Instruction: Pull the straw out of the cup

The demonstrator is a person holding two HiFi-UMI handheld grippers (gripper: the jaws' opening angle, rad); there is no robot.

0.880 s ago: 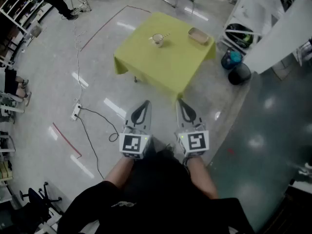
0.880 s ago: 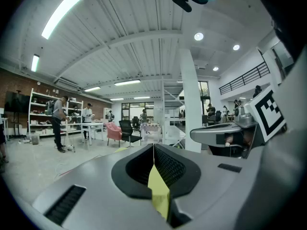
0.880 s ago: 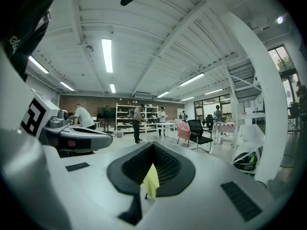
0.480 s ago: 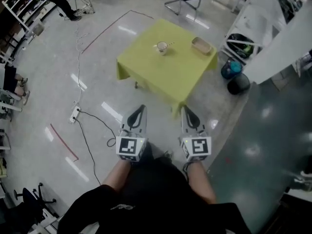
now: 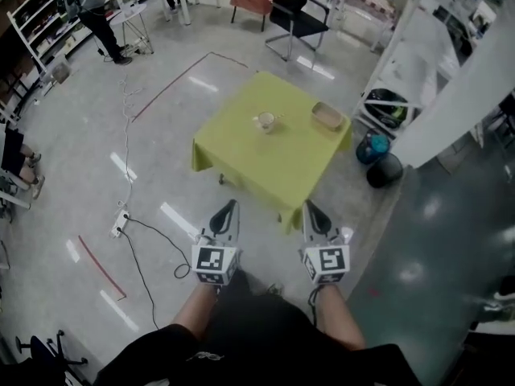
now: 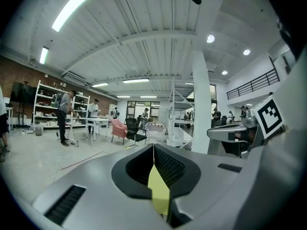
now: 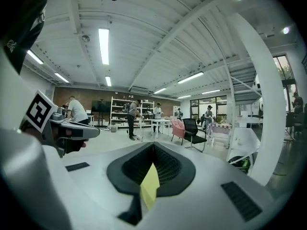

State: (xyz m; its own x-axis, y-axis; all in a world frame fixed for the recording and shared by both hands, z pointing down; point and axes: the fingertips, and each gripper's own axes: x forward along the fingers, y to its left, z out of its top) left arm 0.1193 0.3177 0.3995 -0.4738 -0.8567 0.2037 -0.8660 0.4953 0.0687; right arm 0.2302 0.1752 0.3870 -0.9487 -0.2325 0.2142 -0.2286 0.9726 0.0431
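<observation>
Head view, cup (image 5: 265, 121): stands near the middle of the table (image 5: 269, 171), a little toward its far side, well apart from both grippers, which hang off the table's near corner over the floor.
Head view, straw: too small to make out, so its lean and long axis cannot be read.
Head view, left gripper (image 5: 231, 205): jaws pressed together and empty, tips aimed at the table's near edge.
Head view, right gripper (image 5: 309, 205): jaws likewise together and empty, just off the table's near corner.
Head view, nearer hand: the cup lies ahead and between the two, and neither is clearly closer. Either could likely make the pull once brought up to the table.
Head view, tray (image 5: 327, 116): shallow and tan, on the table right of the cup and apart from it.
Head view, surface: smooth yellow-green cloth draped over the table's edges.
Head view, room: glossy grey floor (image 5: 161, 135); power strip (image 5: 121, 222) left of the table; black chair (image 5: 296, 10) beyond it.
Left gripper view, left gripper (image 6: 153, 145): jaw tips meet in a thin line and hold nothing. A yellow-green sliver below is probably the table's cloth. The cup is not in view.
Right gripper view, right gripper (image 7: 153, 145): tips closed on nothing, with the same yellow-green sliver; no cup seen.
</observation>
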